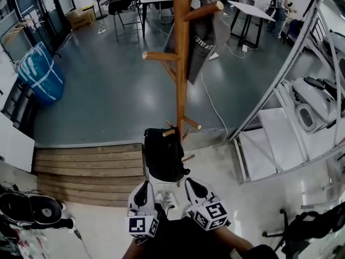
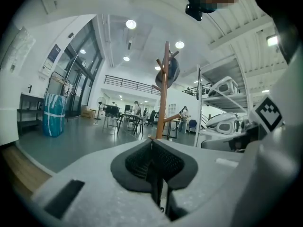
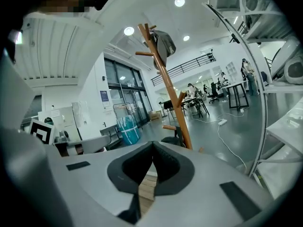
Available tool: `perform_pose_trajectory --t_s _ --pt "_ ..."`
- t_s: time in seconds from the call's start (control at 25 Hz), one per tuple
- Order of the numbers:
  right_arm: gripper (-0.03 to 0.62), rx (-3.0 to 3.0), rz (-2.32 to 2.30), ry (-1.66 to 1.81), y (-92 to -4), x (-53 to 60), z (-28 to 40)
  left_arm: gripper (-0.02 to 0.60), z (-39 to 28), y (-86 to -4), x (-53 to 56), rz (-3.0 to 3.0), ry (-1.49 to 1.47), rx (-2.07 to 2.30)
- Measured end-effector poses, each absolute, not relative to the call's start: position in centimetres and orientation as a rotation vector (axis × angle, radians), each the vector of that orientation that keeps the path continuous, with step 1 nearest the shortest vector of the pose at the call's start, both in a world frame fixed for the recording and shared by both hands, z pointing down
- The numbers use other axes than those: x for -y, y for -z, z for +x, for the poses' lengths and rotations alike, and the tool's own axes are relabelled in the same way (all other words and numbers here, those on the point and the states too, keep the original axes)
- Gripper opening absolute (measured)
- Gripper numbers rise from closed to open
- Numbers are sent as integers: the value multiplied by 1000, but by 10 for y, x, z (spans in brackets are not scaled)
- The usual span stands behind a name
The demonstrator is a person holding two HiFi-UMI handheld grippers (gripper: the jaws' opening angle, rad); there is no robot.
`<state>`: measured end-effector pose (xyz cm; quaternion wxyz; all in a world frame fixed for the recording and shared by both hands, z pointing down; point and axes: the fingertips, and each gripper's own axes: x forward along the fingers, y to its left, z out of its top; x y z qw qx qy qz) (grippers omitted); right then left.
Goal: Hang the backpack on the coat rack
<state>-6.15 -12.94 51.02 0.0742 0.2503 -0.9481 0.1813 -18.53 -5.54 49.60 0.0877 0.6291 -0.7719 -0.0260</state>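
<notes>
A black backpack (image 1: 163, 154) hangs low on the wooden coat rack (image 1: 181, 63), its top at a short lower peg (image 1: 169, 132). My left gripper (image 1: 144, 186) and right gripper (image 1: 193, 183) sit side by side just in front of the backpack, apart from it. Both are shut with nothing between their pads. In the left gripper view the shut left gripper (image 2: 151, 143) points at the coat rack (image 2: 164, 93). The right gripper view shows the shut right gripper (image 3: 152, 145) below the coat rack (image 3: 168, 79), with the backpack (image 3: 171, 140) dark at the pole's foot.
A grey garment (image 1: 202, 36) hangs high on the rack. A wooden step (image 1: 89, 169) lies left of the backpack, and a blue bag (image 1: 39, 72) stands far left. Metal shelving (image 1: 280, 90) slants along the right. A cable (image 1: 213, 107) trails over the floor; tables stand at the back.
</notes>
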Motion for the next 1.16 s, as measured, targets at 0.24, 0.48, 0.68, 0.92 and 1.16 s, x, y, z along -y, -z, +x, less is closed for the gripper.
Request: perform_pose_trajectory --t_s 0.24,0.48,0.68,0.92,1.16 --pt "11 2855 728 -520 -511 119 -62 18 -181 -498 50 1879 97 2290" --pt "11 2863 739 -545 -509 115 -64 18 -173 -500 48 1908 47 2261" --pt "11 2864 760 -542 -509 113 -66 18 -174 -502 47 1913 47 2247" --pt "11 2852 770 -551 -512 110 -68 18 -178 -507 45 1911 45 2229" --pt "12 2852 770 -544 -513 110 -73 19 -181 -510 46 1916 56 2218"
